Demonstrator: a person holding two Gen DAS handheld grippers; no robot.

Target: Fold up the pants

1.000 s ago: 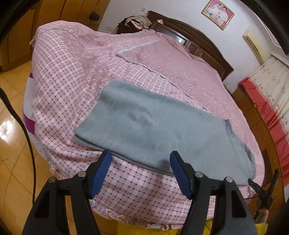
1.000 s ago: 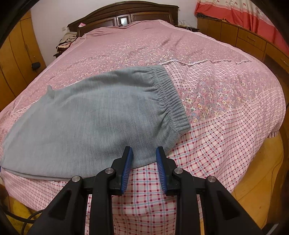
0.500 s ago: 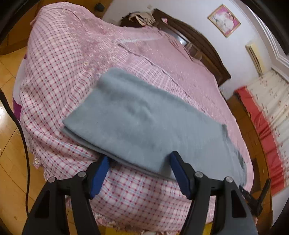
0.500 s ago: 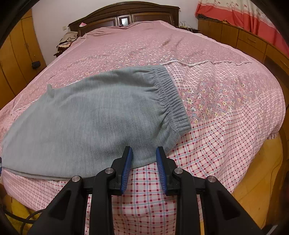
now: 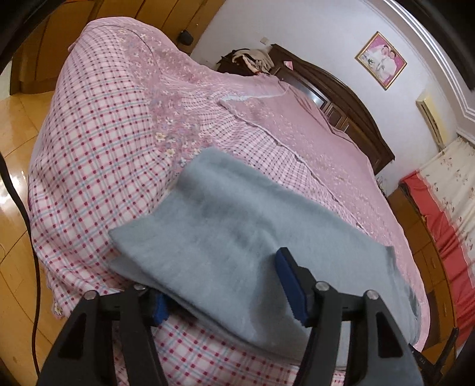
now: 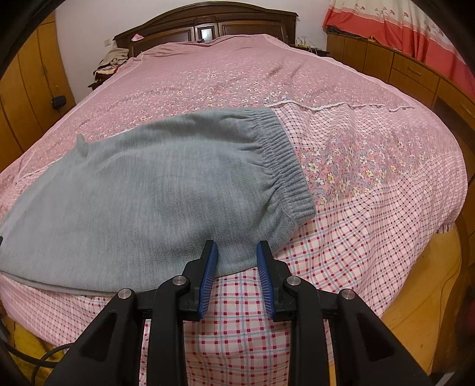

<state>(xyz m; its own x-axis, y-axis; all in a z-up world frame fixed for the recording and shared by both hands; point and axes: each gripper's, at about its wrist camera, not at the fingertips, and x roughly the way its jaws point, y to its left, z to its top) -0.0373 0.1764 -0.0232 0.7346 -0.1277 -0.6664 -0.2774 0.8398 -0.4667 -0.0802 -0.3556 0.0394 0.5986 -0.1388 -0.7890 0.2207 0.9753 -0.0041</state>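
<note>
Bed [image 6: 371, 207] with pink checked and floral cover filled both views, wooden headboard [image 6: 207, 26] at 12 o'clock in the right wrist view. Grey pants [image 6: 154, 190] lay flat on the cover near the foot edge, legs already doubled one on the other, elastic waistband [image 6: 285, 166] at 2 o'clock of the garment in the right view, leg ends toward 9 o'clock. Left gripper [image 5: 228, 285] was wide open, jaws straddling the near hem of the leg end, one blue pad tucked under the fabric edge, the other over it; nothing clamped yet. Right gripper [image 6: 236, 267] was partly open, pads either side of the near edge just below the waistband, holding nothing. Risks, judged: left jaw could close on only the top layer, so the lower leg would stay behind and the fold would split. It could also pinch the bed cover along with the cloth and drag it. The pants sat close to the mattress edge, so an uneven lift could slide them off toward 6 o'clock. Right grip so near the hem could slip off soft fleece.
</note>
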